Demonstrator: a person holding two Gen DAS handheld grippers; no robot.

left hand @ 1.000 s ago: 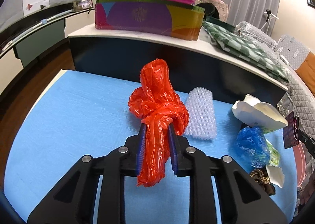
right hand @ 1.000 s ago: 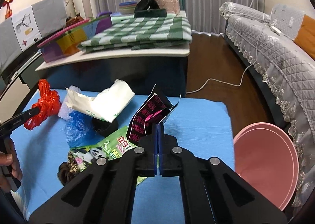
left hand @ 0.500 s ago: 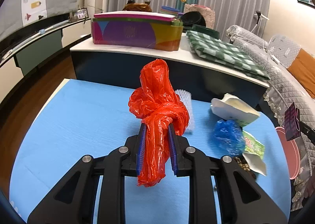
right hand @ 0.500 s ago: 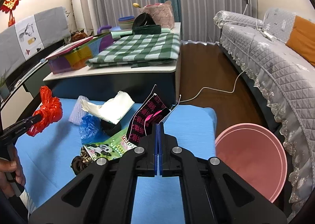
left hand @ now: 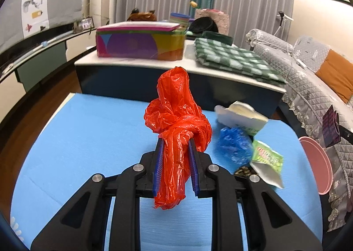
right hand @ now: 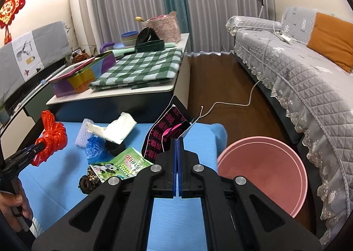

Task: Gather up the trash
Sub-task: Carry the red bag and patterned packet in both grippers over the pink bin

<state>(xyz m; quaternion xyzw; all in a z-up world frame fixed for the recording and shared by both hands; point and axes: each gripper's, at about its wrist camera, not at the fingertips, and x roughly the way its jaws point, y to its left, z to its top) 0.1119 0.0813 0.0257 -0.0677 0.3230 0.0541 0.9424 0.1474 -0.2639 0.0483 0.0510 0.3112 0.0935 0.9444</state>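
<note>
Curtains and a quilted grey sofa (right hand: 297, 70) frame the room, with a white-topped cabinet (left hand: 141, 63) carrying a colourful box (left hand: 139, 42) and a green checked cloth (right hand: 141, 68) behind the blue table (left hand: 88, 132). Compared with a second ago, both cameras sit higher and further back, so more of the floor and sofa shows and the cabinet looks further off.

Off the table's right edge, on the floor, stands the pink bin (right hand: 264, 171), now showing almost its whole rim where earlier it was cut off.

Near the table's far right corner lies the trash pile: a white crumpled paper bag (left hand: 240, 114), a bubble-wrap sleeve (right hand: 82, 133) now mostly hidden in the left view, a blue plastic wad (left hand: 235, 145), a green snack packet (right hand: 123, 165) and a small dark hair tie (right hand: 87, 182).

The left gripper (left hand: 175, 138) still pinches the knotted red plastic bag (left hand: 176, 116) between its blue pads, lifted above the table's middle. The right gripper (right hand: 177, 140) stays pressed together on the bottom edge of the black-and-pink wrapper (right hand: 167, 127), holding it upright over the table's right edge, beside the bin.
</note>
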